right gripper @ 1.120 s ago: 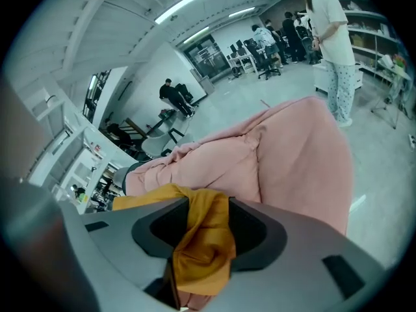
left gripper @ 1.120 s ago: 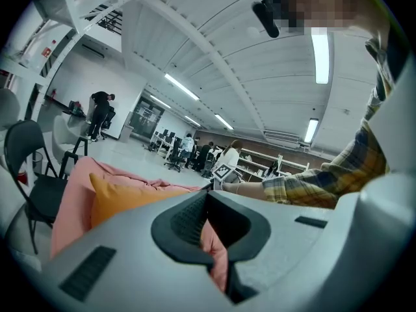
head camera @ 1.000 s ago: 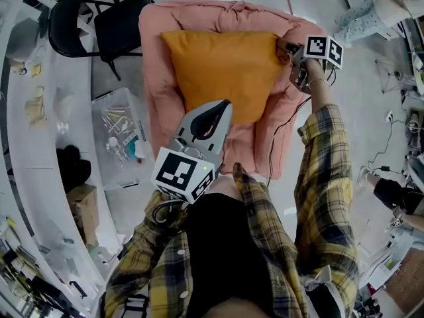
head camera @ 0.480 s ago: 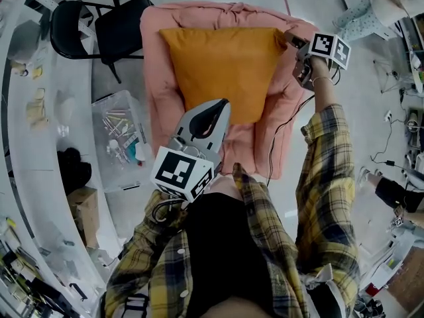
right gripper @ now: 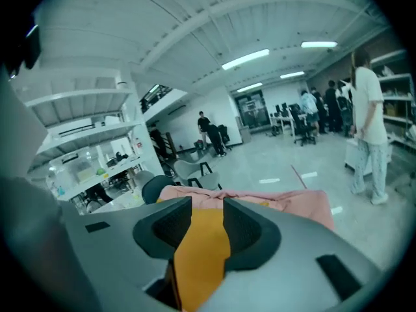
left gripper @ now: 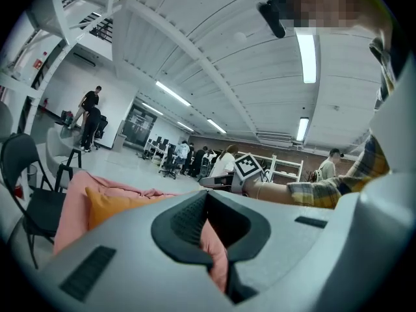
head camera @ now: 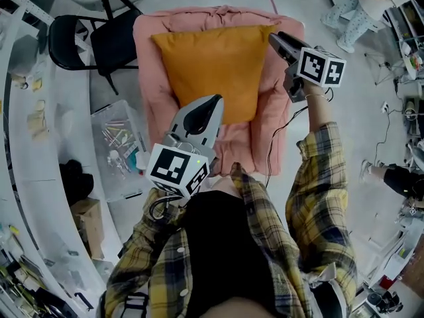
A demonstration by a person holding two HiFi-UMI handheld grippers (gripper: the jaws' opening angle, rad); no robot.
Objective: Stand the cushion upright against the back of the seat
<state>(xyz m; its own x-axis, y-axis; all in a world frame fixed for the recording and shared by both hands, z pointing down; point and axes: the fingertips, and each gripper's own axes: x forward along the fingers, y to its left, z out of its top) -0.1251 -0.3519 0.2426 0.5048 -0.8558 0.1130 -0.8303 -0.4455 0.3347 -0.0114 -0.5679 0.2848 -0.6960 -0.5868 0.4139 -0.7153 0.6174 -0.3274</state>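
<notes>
Cushion (head camera: 212, 65) lies long axis toward the seat's (head camera: 147, 78) back, its back corner pinched by the nearer right gripper (head camera: 273, 38); left gripper (head camera: 217, 98) nips pink fabric at the seat's front.

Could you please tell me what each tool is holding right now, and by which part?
The right tool pinches the orange cushion by its far right corner. The left tool grips the seat by a fold of its pink fabric.

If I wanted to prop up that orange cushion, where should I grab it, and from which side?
Probably a far corner, from the seat's side. The orange cushion, spread over the pink seat, is broad, so only its thin corners fit between jaws. The right hand-held gripper, jaws just closing further, pinches one there.
</notes>
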